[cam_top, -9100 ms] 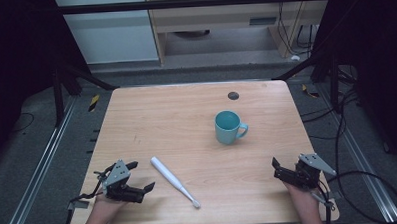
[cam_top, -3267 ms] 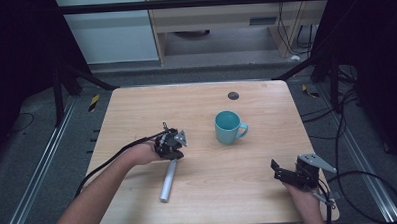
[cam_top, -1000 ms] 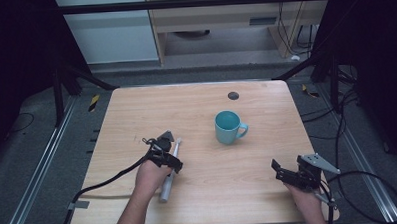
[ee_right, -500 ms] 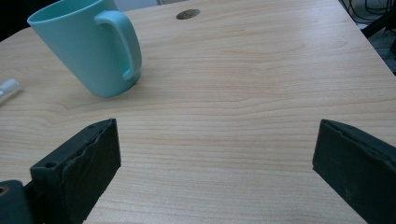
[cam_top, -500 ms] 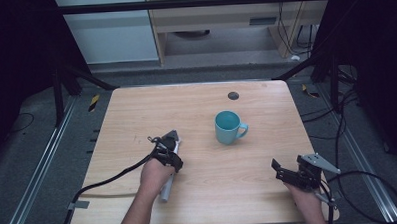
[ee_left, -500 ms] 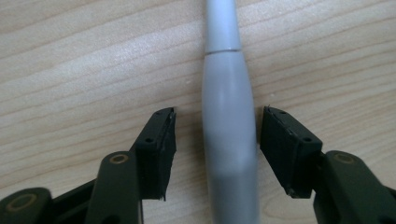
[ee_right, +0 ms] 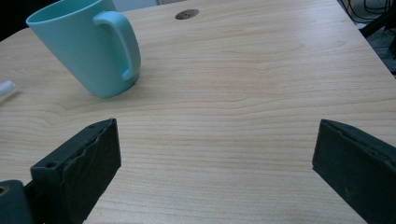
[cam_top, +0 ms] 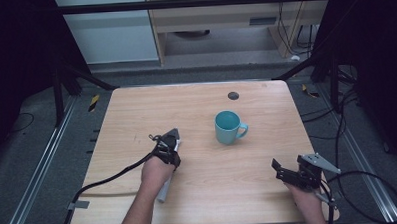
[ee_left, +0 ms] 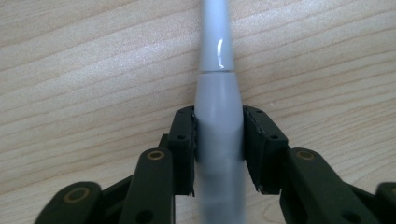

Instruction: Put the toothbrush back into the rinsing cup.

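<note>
A white tapered electric toothbrush [ee_left: 215, 46] lies flat on the wooden table [cam_top: 136, 114], left of centre. Its thick butt end [cam_top: 163, 193] pokes out from under the person's left hand. My left gripper [cam_top: 168, 143] points away from the person along the brush. Its jaws have just been closing and now both pads press the sides of the thick handle, as my left gripper [ee_left: 218, 140] shows in its own view. My right gripper [cam_top: 279, 172] rests near the front right corner, jaws wide open with nothing between them [ee_right: 215, 158]. A teal mug [cam_top: 228, 127] stands upright right of centre.
The mug [ee_right: 88, 51] has its handle turned toward the right gripper. A small dark round hole [cam_top: 233, 96] sits near the table's far edge. A black cable [cam_top: 108, 177] trails from the left gripper off the front left. Bare wood lies between mug and right gripper.
The left hand has come from the front left corner onto the toothbrush, which has turned to lie lengthwise. Over the last second the hand crept slightly and the jaws closed on the handle. The right gripper stayed put.
</note>
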Motion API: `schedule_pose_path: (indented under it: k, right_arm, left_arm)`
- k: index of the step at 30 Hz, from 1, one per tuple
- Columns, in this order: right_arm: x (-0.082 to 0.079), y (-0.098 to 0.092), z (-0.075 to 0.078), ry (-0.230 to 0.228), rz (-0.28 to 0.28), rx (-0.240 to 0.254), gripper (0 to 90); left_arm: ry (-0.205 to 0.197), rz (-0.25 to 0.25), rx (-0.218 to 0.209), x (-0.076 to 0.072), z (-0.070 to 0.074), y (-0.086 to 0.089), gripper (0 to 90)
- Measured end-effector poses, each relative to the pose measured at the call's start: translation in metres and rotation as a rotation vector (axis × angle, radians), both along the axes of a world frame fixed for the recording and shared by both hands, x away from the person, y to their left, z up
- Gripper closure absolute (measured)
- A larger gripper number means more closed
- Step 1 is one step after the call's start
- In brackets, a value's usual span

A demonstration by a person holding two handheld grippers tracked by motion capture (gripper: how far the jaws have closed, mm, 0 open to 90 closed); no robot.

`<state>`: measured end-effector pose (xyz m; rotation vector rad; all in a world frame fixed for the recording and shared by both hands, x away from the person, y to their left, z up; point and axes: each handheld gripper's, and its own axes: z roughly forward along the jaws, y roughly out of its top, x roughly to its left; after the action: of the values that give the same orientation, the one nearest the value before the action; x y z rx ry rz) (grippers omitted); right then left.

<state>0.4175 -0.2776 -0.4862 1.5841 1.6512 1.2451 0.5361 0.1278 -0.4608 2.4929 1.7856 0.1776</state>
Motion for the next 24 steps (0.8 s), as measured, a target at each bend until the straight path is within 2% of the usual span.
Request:
schedule_pose_path:
  k: [7,9,12,13,14,17,20,21,23,24]
  right_arm:
    - [0.000,0.000,0.000,-0.003,-0.004,0.001,1.3]
    - [0.000,-0.001,0.000,-0.004,-0.006,0.003,1.3]
    - [0.000,-0.001,0.001,-0.004,-0.009,0.002,1.4]
    - [0.000,-0.001,0.001,-0.005,-0.010,0.002,1.4]
    - [0.000,-0.001,0.001,-0.006,-0.010,0.001,1.4]
    - [0.000,-0.001,0.000,-0.003,-0.010,-0.001,1.3]
    - [0.000,-0.001,0.000,-0.005,-0.012,-0.002,1.3]
    - [0.000,-0.001,0.000,-0.004,-0.013,-0.002,1.4]
    - [0.000,-0.001,0.000,-0.003,-0.013,-0.003,1.4]
    - [0.000,-0.001,0.000,-0.003,-0.013,-0.001,1.4]
  left_arm:
    - [-0.017,-0.009,0.009,-0.002,0.000,0.000,66.7]
    - [-0.020,-0.015,-0.002,-0.003,0.002,0.001,66.8]
    - [-0.052,-0.024,-0.008,-0.003,0.008,0.004,66.8]
    - [-0.058,-0.025,-0.023,-0.003,0.011,0.006,66.8]
    - [-0.071,-0.025,-0.057,-0.003,0.016,0.008,66.8]
    - [-0.109,-0.033,-0.056,-0.003,0.026,0.013,66.9]
    - [-0.134,-0.042,-0.079,-0.005,0.035,0.018,67.0]
    - [-0.163,-0.050,-0.094,-0.007,0.038,0.020,67.0]
    - [-0.193,-0.061,-0.117,-0.010,0.044,0.023,67.1]
    - [-0.233,-0.067,-0.137,-0.012,0.048,0.025,67.1]
